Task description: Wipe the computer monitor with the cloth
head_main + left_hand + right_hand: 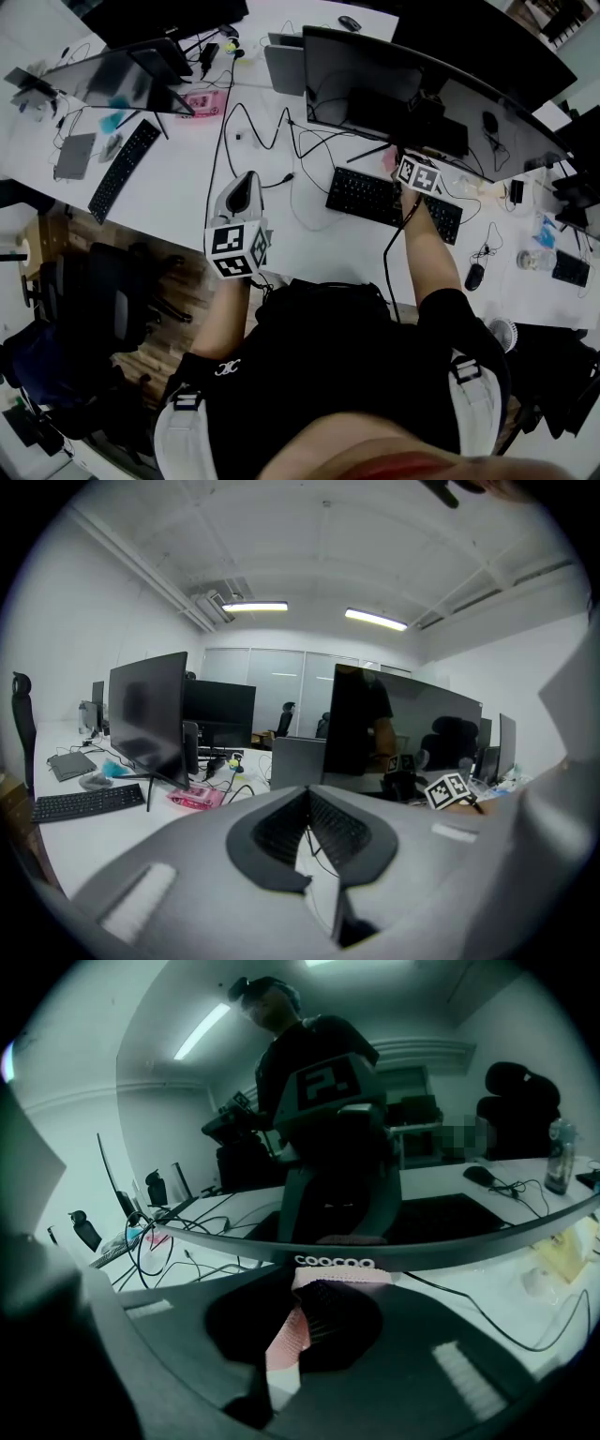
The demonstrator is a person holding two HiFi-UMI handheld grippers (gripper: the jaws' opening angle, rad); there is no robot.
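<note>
Below the monitor (450, 1241), pink cloth (286, 1340) shows zigzag edge.

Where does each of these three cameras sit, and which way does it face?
Head view: on the person's head, facing down at the desk; shows torso, forearms, left gripper, right gripper.
Left gripper view: on the left gripper, facing across the desk toward the curved monitor; shows its shut, empty jaws.
Right gripper view: on the right gripper, facing the monitor's lower edge; shows jaws clamping the cloth.
Shared: head and left gripper views both show the right gripper's marker cube.
</note>
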